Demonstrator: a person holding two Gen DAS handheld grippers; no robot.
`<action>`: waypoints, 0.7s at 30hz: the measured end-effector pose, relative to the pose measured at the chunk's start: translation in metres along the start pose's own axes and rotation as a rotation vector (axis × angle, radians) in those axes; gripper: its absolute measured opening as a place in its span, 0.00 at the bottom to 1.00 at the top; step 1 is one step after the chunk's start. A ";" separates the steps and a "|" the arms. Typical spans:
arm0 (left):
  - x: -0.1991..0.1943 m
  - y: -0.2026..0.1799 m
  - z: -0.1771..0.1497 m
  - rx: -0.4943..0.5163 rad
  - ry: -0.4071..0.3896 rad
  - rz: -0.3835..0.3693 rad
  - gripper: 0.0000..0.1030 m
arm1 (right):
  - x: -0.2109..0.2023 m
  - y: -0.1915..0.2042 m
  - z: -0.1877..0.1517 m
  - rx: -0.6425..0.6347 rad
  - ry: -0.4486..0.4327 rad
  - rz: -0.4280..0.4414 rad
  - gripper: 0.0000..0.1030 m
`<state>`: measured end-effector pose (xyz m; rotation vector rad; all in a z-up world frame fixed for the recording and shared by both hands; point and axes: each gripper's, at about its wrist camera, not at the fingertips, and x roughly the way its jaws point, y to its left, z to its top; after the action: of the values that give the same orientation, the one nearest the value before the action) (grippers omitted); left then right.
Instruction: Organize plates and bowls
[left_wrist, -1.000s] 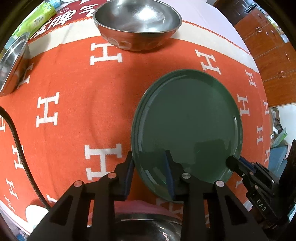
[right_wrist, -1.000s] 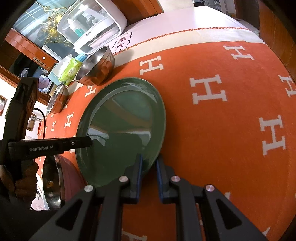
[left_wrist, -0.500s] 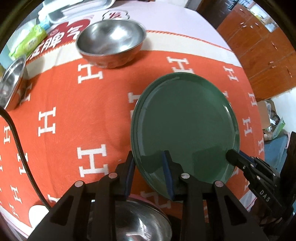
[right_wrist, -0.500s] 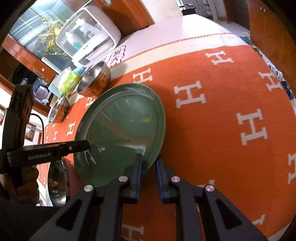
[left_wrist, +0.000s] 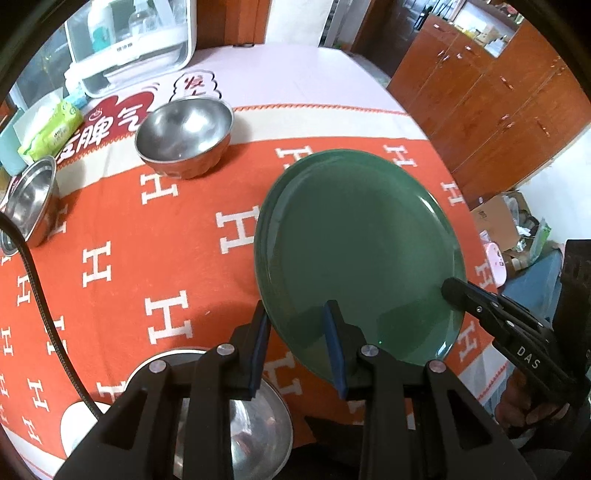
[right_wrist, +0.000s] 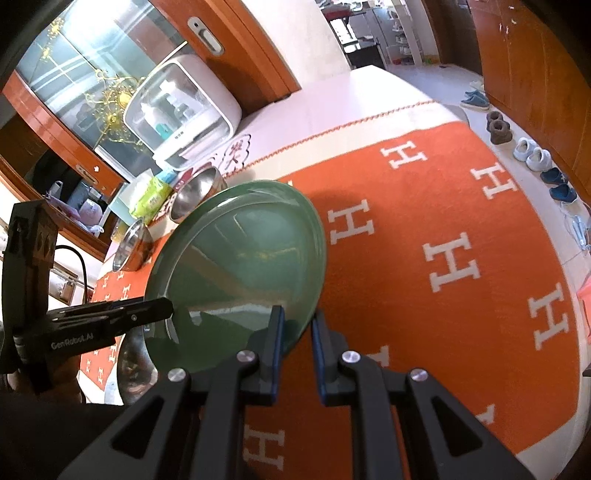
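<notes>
Plate position: green plate (left_wrist: 362, 251) is held clear of the surface (left_wrist: 155, 236), over the orange blanket with white H marks, gripped at two points on its near rim.
Left gripper: left gripper (left_wrist: 297, 347) is clamped on the near rim, one finger under the plate and one on its top face; the plate runs up and away from it.
Right gripper: right gripper (right_wrist: 297, 350) is pinched tight on the rim at the plate's right side; in the left wrist view its tip (left_wrist: 458, 291) shows at that edge.
Key relation: both grips sit on the near half, so the far half overhangs unsupported; the face tilts, far edge higher in the right wrist view.
Nearer hand: neither clearly; they share the load.
Plate look: dark green, glossy, round, shallow raised rim, empty; it reflects the room.
Steel bowls: large bowl (left_wrist: 184, 140) far left, smaller bowl (left_wrist: 31, 199) at the left edge, another bowl (left_wrist: 255, 424) just below the left gripper, all apart from the plate.
Likely step: carrying the plate to a stacking spot; the spot is not evident.
Risk: uneven hand motion could twist the rim out of a grip.
</notes>
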<state>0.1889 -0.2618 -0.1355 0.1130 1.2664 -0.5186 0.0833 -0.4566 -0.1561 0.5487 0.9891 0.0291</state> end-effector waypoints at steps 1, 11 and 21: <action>-0.004 -0.002 -0.002 0.002 -0.009 -0.003 0.27 | -0.004 0.001 -0.001 -0.005 -0.007 0.000 0.13; -0.049 -0.012 -0.032 -0.003 -0.099 -0.016 0.27 | -0.042 0.024 -0.013 -0.073 -0.064 0.012 0.14; -0.092 -0.001 -0.074 -0.049 -0.177 -0.021 0.27 | -0.072 0.057 -0.032 -0.166 -0.102 0.026 0.14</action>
<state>0.1045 -0.2077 -0.0727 0.0121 1.1076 -0.5039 0.0300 -0.4131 -0.0877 0.4062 0.8713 0.1045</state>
